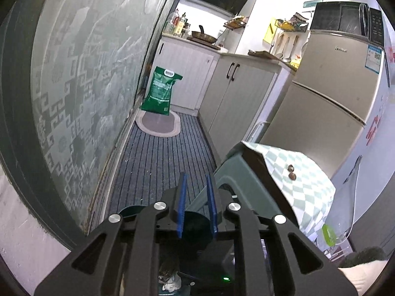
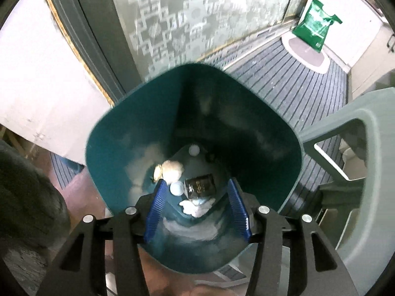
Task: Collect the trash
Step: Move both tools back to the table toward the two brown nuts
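In the right wrist view a teal trash bin [image 2: 118, 133] fills the middle, seen from above. Inside lie crumpled paper [image 2: 171, 170], a dark wrapper [image 2: 201, 185], a pale ball [image 2: 177, 188] and white tissue [image 2: 195, 207]. My right gripper [image 2: 197, 209] is open over the bin mouth and holds nothing. In the left wrist view my left gripper [image 1: 196, 185] has its blue fingers [image 1: 182, 187] a little apart with nothing between them, above the bin's rim [image 1: 130, 211]. Two small brown bits [image 1: 291, 171] lie on a checked cloth [image 1: 306, 182] to its right.
A grey-green plastic stool [image 1: 234, 170] stands right of the bin, also in the right wrist view [image 2: 358, 148]. A frosted glass door [image 1: 86, 74] runs along the left. A green rice bag [image 1: 161, 91], cabinets [image 1: 237, 93] and a fridge [image 1: 328, 93] line the striped-carpet aisle [image 1: 160, 157].
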Motion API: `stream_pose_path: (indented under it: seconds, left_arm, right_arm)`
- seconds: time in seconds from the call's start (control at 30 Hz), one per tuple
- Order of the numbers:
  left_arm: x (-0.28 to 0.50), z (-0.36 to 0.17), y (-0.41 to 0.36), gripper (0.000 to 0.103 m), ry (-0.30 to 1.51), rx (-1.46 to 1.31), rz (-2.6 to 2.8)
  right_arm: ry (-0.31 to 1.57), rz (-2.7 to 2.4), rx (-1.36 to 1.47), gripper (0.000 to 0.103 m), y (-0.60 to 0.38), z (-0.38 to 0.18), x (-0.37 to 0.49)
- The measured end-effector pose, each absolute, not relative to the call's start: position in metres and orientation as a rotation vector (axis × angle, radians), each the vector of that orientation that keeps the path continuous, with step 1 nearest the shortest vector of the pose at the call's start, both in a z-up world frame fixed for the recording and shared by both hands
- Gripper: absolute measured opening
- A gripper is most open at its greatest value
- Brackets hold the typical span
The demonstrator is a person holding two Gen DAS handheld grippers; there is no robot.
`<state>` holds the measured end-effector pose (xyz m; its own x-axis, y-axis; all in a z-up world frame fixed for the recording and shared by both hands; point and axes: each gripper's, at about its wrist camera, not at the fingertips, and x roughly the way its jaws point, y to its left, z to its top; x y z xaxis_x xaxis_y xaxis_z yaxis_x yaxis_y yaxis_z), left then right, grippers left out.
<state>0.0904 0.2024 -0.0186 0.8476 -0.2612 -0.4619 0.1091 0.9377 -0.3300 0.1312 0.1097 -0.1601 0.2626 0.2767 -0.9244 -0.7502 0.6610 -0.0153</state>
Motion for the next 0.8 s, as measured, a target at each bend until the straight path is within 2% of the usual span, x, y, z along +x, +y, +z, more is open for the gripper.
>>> stream_pose_path:
  seconds: [0.6,0.67,0.8]
  left_arm:
    - [0.094,0.011,0.196,0.036,0.415,-0.362,-0.216]
    - [0.095,0.012,0.19,0.038,0.416,-0.354,-0.218]
    - [0.1,0.013,0.17,0.04,0.429,-0.288,-0.216]
  right_arm:
    - [0.731,0.668,-0.246,0.055,0.023,-0.027,0.131]
    - [0.705,0.649,-0.222,0.065,0.009,-0.019,0.133]
    - [0.672,0.612,-0.19,0.065,-0.017,-0.013,0.134]
